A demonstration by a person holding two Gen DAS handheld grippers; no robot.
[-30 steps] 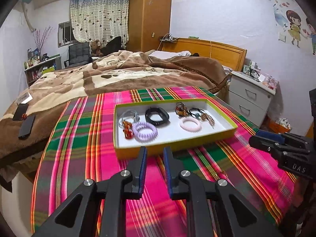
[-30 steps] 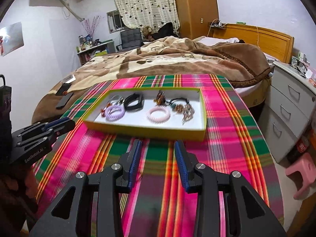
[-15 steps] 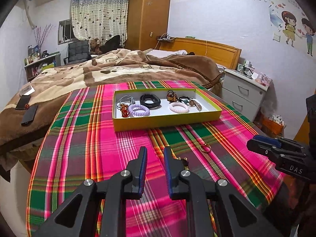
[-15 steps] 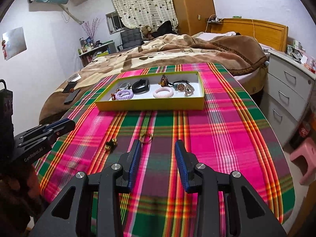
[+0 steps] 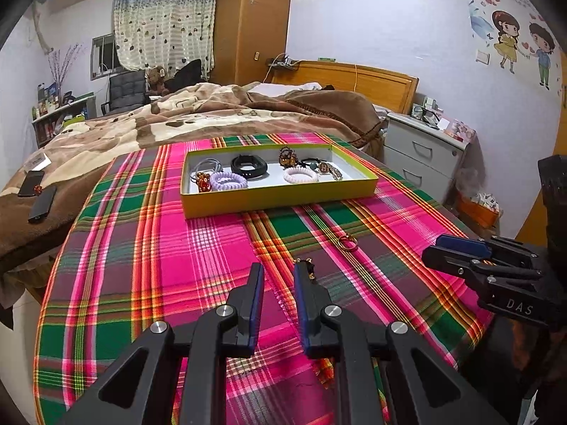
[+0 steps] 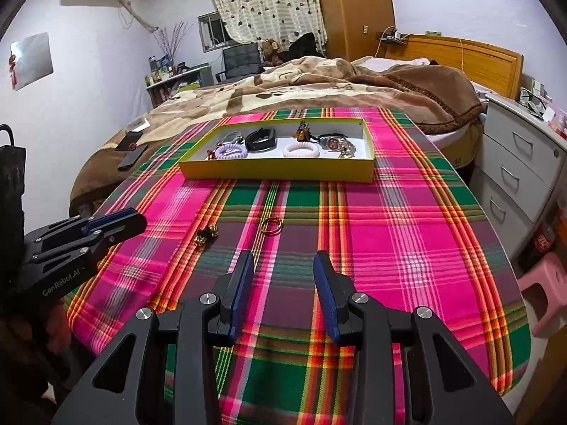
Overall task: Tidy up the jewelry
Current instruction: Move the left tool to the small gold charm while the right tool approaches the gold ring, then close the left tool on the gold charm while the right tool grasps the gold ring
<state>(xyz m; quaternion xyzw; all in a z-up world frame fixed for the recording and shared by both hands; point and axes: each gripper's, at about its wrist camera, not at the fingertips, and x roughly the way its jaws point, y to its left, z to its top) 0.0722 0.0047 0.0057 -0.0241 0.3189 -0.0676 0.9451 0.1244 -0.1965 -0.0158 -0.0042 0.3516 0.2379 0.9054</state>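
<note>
The yellow tray (image 6: 276, 170) sits at upper centre of both frames on the plaid cloth (image 6: 407, 226), holding bracelets and hair ties. The gold ring (image 6: 271, 226) and small dark earring (image 6: 205, 235) lie loose on the cloth at mid-frame. The left view hides most of the earring behind its finger. Left gripper (image 5: 278, 276): narrow gap, empty. Right gripper (image 6: 283, 265): wider gap, empty.
</note>
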